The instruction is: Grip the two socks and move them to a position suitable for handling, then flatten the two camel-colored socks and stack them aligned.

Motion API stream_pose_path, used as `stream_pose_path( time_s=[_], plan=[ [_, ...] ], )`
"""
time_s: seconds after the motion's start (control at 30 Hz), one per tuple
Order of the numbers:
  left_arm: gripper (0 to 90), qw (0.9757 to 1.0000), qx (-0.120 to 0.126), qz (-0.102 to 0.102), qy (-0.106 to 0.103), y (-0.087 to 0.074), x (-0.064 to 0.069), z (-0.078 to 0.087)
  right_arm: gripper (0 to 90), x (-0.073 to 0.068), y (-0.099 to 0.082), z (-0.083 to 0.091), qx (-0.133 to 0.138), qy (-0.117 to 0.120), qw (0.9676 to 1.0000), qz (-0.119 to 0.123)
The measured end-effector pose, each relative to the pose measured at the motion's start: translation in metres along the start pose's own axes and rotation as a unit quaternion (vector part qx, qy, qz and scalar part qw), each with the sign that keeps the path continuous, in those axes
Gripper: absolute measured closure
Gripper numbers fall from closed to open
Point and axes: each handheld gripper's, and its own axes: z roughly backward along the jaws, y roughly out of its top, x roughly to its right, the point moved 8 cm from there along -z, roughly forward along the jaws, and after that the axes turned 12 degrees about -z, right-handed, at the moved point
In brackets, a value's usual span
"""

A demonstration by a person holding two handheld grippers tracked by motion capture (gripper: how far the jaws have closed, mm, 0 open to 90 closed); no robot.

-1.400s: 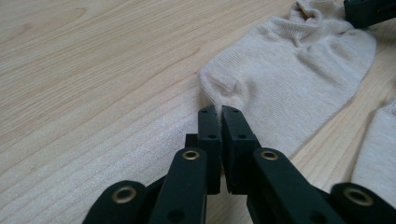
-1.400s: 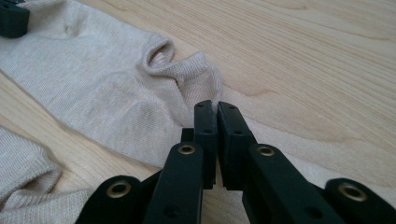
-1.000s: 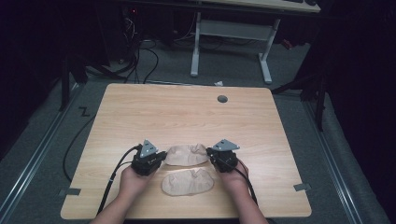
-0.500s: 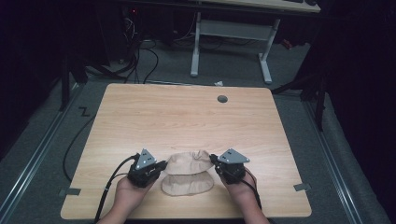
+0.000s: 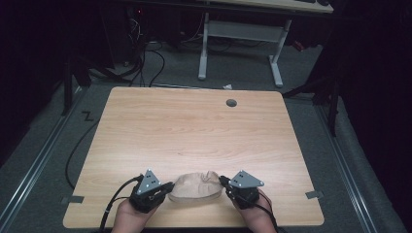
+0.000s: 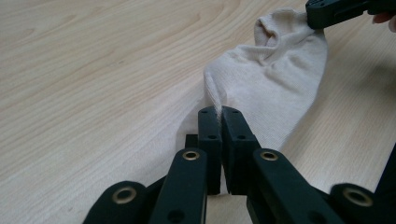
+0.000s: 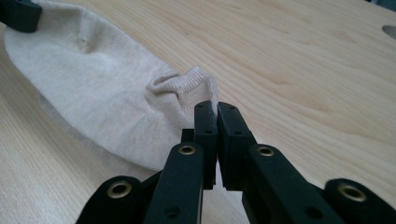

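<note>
A beige sock (image 5: 197, 187) lies stretched near the table's front edge between my two grippers. My left gripper (image 5: 166, 186) is shut on its left end, where the fabric is pinched between the jaws (image 6: 219, 112). My right gripper (image 5: 222, 180) is shut on the ribbed cuff at the right end (image 7: 217, 108). In the left gripper view the sock (image 6: 275, 74) runs off to the other gripper (image 6: 336, 10) at the top right. Under the sock (image 7: 93, 84) in the right gripper view, a second beige fabric edge (image 7: 116, 156) peeks out.
The wooden table (image 5: 194, 131) stretches bare away from the hands, with a round cable hole (image 5: 231, 103) near its far edge. Black cables trail from both grippers over the front edge. A white desk frame (image 5: 240, 29) stands on the floor beyond.
Both grippers have drawn back toward the front edge with the sock. They carried it from its farther spot onto the nearer sock, which it now covers.
</note>
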Motion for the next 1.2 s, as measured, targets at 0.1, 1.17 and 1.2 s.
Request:
stream_pose_path(
  time_s=[0.1, 1.17, 1.2],
  plan=[
    [86.9, 0.9999, -0.011, 0.004, -0.003, -0.008, 0.001, 0.0, 87.1, 0.0, -0.006, -0.001, -0.009, 0.003, 1.0, -0.004],
    [48.7, 0.9987, -0.048, -0.014, 0.008, -0.021, -0.001, -0.011, 63.3, 0.008, -0.017, -0.012, -0.029, -0.005, 0.9994, -0.017],
    [48.4, 0.9989, -0.045, -0.012, 0.01, -0.02, -0.003, -0.01, 62.2, 0.009, -0.017, -0.012, -0.026, -0.006, 0.9994, -0.021]
  ],
)
